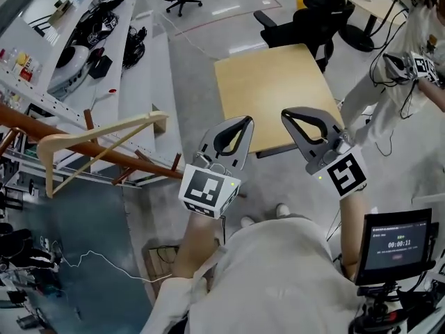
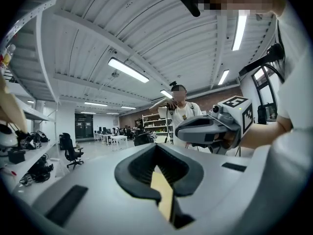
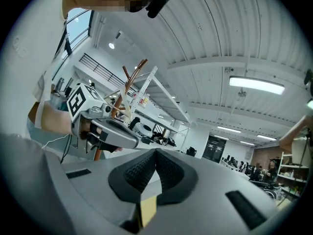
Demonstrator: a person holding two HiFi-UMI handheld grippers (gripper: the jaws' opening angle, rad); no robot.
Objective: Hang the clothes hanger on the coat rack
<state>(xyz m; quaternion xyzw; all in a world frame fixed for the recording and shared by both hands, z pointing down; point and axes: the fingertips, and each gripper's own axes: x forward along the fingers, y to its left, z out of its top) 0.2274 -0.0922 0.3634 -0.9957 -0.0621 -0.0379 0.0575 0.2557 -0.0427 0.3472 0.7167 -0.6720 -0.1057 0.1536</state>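
Observation:
A pale wooden clothes hanger (image 1: 97, 136) rests on the brown coat rack (image 1: 149, 163) at the left of the head view, lying across the pole beside a peg. No gripper touches it. My left gripper (image 1: 246, 122) is held to the right of the rack, its jaws shut and empty. Beside it, my right gripper (image 1: 287, 114) is likewise shut with nothing in it. The left gripper view shows its own closed jaws (image 2: 156, 149) and the right gripper (image 2: 182, 127) alongside. In the right gripper view its shut jaws (image 3: 156, 153) point past the left gripper (image 3: 142, 142) toward the rack's pegs (image 3: 131, 76).
A light wooden table (image 1: 274, 89) stands just beyond both grippers, with a black office chair (image 1: 313, 19) behind it. White shelving (image 1: 104, 61) with gear runs along the left. Another person (image 1: 407, 68) stands at the far right. A small screen (image 1: 400, 245) sits at the lower right.

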